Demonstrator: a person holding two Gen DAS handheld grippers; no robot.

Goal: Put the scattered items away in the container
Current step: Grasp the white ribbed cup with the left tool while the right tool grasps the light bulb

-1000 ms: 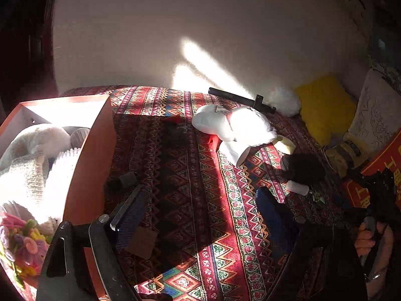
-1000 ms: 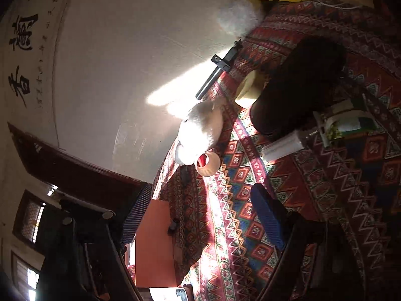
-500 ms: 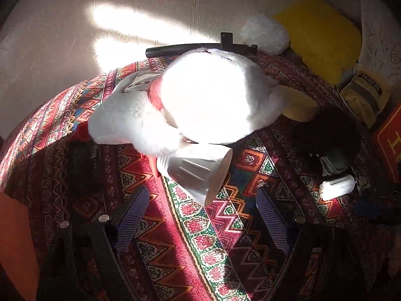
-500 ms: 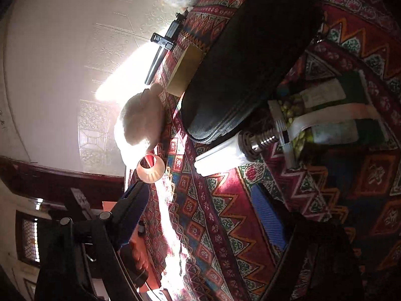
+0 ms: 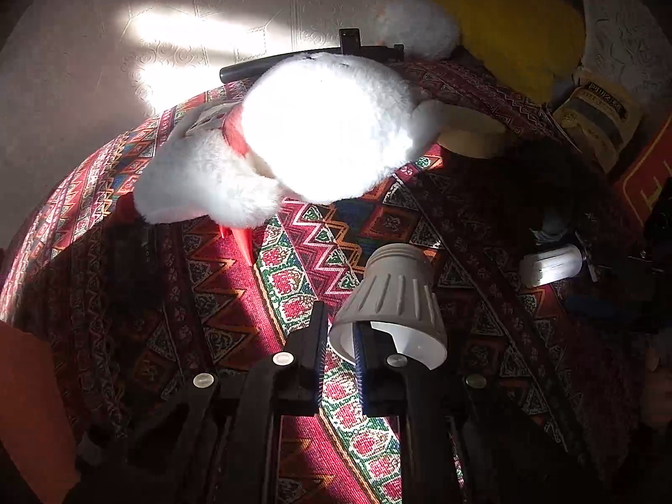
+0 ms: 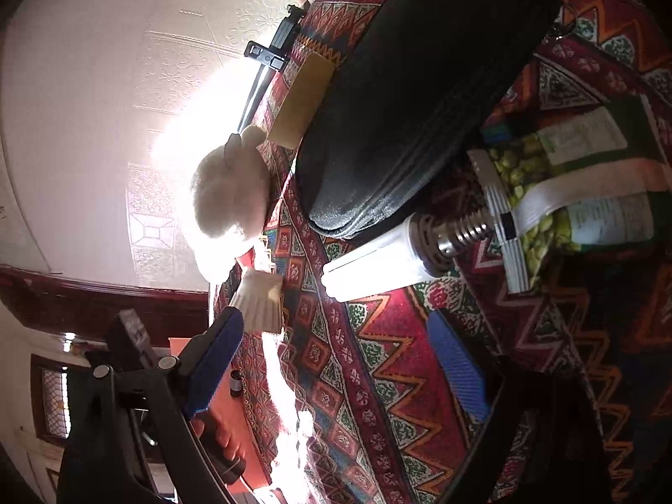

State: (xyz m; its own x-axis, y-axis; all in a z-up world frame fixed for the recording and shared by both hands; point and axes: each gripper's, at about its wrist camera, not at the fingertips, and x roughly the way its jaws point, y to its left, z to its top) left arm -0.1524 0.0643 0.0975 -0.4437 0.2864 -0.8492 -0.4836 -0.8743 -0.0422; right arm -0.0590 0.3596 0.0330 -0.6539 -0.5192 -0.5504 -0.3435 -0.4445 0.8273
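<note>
My left gripper (image 5: 339, 338) is shut on the rim of a white ribbed cup (image 5: 395, 294), one finger inside the mouth and one outside. The cup lies on its side on the patterned cloth (image 5: 302, 277), below a white plush toy (image 5: 319, 134). The orange container (image 5: 29, 399) shows only as an edge at lower left. My right gripper (image 6: 336, 357) has its jaws opening, with only cloth between the blue pads. A white spiral light bulb (image 6: 378, 260) lies just beyond its fingertips. The cup (image 6: 260, 302) and plush toy (image 6: 231, 197) also show in the right wrist view.
A black pouch (image 6: 420, 96) and a packet of green beans (image 6: 567, 193) lie close behind the bulb. A black rod (image 5: 294, 61), a fluffy white ball (image 5: 416, 29), a yellow cushion (image 5: 512, 21) and a beige tape roll (image 5: 470, 130) line the far side by the wall.
My left gripper swung from the orange container over to the cup and shut on its rim; the cup has come away from the plush toy. My right gripper sank closer to the bulb.
</note>
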